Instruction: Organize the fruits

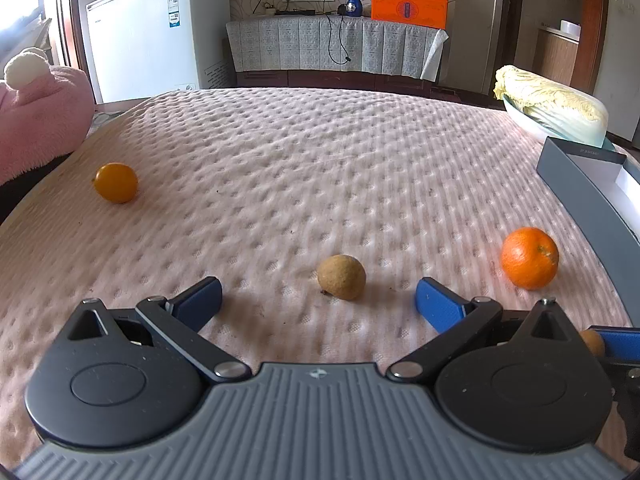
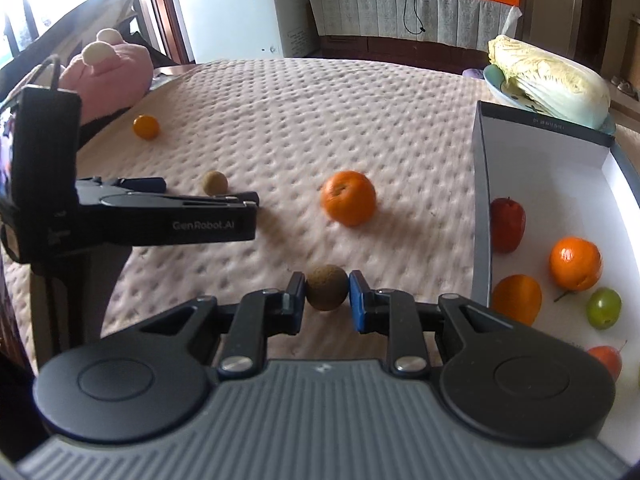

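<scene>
My left gripper point(image 1: 319, 300) is open just above the pink mat, with a small brown fruit point(image 1: 341, 277) lying between and just beyond its fingertips. An orange point(image 1: 529, 258) lies to its right and a yellow-orange fruit point(image 1: 116, 182) far left. My right gripper point(image 2: 325, 294) is shut on another small brown round fruit point(image 2: 326, 287), held just above the mat. In the right wrist view the left gripper point(image 2: 200, 200) shows side-on at left, beside the first brown fruit point(image 2: 215, 182). The orange point(image 2: 349, 197) lies ahead. A white-lined box point(image 2: 482, 184) at right holds several fruits.
A napa cabbage point(image 2: 552, 80) on a plate sits behind the box at the back right. A pink plush toy point(image 2: 108, 68) lies at the mat's left edge. A white freezer point(image 1: 160, 28) and a covered cabinet point(image 1: 332, 44) stand beyond the mat.
</scene>
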The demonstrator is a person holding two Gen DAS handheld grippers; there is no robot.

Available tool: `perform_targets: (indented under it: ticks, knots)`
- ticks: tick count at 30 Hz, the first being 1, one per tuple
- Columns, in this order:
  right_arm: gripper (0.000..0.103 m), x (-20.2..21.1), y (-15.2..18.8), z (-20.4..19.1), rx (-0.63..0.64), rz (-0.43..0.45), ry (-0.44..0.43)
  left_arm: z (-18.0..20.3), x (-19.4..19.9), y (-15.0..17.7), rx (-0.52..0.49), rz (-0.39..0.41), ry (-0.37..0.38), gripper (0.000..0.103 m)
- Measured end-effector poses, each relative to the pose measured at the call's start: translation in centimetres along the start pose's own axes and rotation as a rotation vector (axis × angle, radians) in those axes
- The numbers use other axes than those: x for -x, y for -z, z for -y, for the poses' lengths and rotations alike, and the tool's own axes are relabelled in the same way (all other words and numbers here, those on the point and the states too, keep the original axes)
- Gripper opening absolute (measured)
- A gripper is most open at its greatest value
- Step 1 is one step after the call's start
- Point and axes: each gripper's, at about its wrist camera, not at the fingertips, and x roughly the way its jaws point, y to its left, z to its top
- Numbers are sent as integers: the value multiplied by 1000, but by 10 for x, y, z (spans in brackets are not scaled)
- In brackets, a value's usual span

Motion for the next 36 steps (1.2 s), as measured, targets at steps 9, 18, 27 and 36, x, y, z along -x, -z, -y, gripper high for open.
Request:
perform_targets:
  ticks: [9, 18, 27, 36]
  knots:
    - [26, -4, -2, -2, -22, -2, 8, 0, 0, 0, 0, 0, 0, 103]
    - [27, -3, -1, 1, -28, -5, -3, 0, 0, 0, 0, 0, 0, 103]
    - [26, -2, 0, 2, -32, -6, -7, 0, 0, 0, 0, 0, 0, 103]
    - [26, -3, -1, 7, -26, -2, -5, 0, 0, 0, -1, 0, 0, 103]
